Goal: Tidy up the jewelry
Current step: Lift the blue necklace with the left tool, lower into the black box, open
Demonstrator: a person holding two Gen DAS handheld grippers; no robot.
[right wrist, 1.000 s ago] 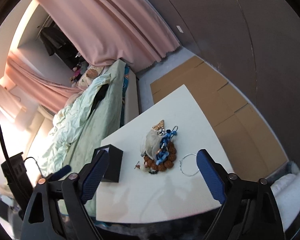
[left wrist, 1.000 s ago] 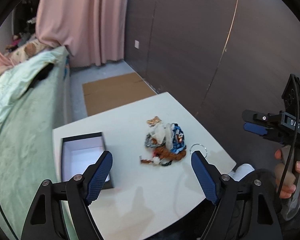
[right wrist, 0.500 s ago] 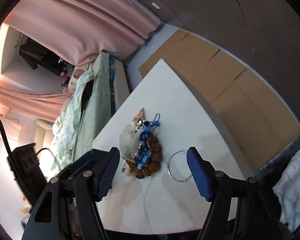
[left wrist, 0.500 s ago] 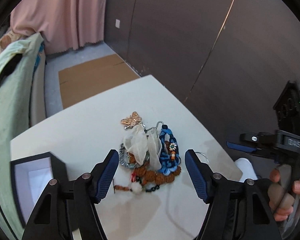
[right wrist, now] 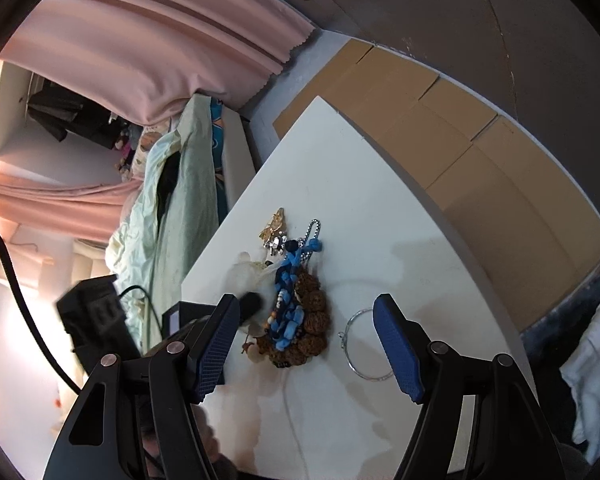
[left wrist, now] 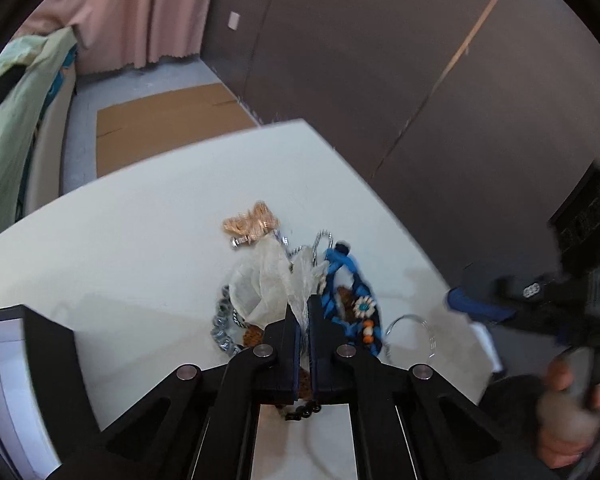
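A tangle of jewelry lies mid-table: a white gauzy piece (left wrist: 268, 280), a blue braided bracelet (left wrist: 348, 292), brown beads (right wrist: 314, 308), a silver chain (left wrist: 222, 328) and a gold butterfly clip (left wrist: 252, 222). My left gripper (left wrist: 304, 312) is down on the pile, shut on the white gauzy piece, which bunches up between its pads. A thin silver hoop (right wrist: 364, 344) lies apart on the pile's right. My right gripper (right wrist: 305, 306) hovers open above the pile and hoop, holding nothing. In the left wrist view one of its blue fingers (left wrist: 476, 306) shows blurred at the right.
A black box with a white lining (left wrist: 16, 360) stands open at the table's left. The white table (left wrist: 140, 240) ends close beyond the hoop on the right. A bed with green bedding (right wrist: 168, 200) runs along the left; cardboard (right wrist: 460, 152) covers the floor.
My left gripper dropped onto the pile and shut on the white gauzy piece. My right gripper sank closer to the table, rolled, and its jaws narrowed somewhat.
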